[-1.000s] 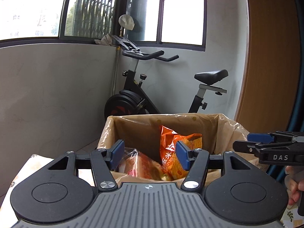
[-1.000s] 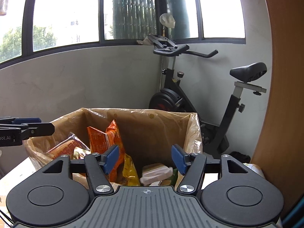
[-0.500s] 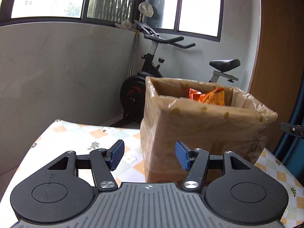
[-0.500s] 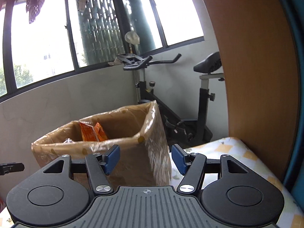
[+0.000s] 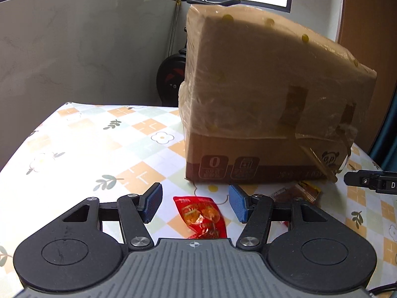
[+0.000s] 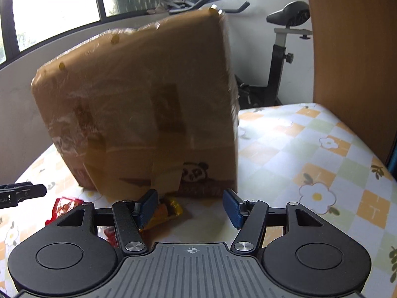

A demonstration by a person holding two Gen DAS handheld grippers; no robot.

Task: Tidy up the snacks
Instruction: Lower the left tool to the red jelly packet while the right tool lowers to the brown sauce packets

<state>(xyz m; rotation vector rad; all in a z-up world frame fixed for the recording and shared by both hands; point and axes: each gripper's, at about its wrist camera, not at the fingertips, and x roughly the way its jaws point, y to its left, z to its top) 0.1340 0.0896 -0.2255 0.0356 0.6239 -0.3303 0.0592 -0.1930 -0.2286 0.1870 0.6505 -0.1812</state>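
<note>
A cardboard box (image 5: 260, 94) lined with a plastic bag stands on the flowered tablecloth (image 5: 99, 149); its inside is hidden from here. In front of it lies a red snack packet (image 5: 201, 219), and my left gripper (image 5: 194, 206) hovers open just over it, pads clear of it. A dark red and orange packet (image 5: 297, 193) lies to the right, by the box's foot. My right gripper (image 6: 189, 207) is open and empty low before the box (image 6: 148, 104). A yellow-orange packet (image 6: 170, 209) lies beside its left finger (image 6: 147, 206), and the red packet (image 6: 63, 206) lies further left.
An exercise bike (image 6: 285, 49) stands behind the table by the grey wall. A wooden panel (image 6: 347, 49) rises at the right. The table's left edge (image 5: 29, 136) and its right edge (image 6: 367, 149) are near. Each gripper's tip shows at the side of the other's view.
Both grippers have come down from above the box's open top to table height in front of it. The snacks inside went out of sight and the loose packets came into view.
</note>
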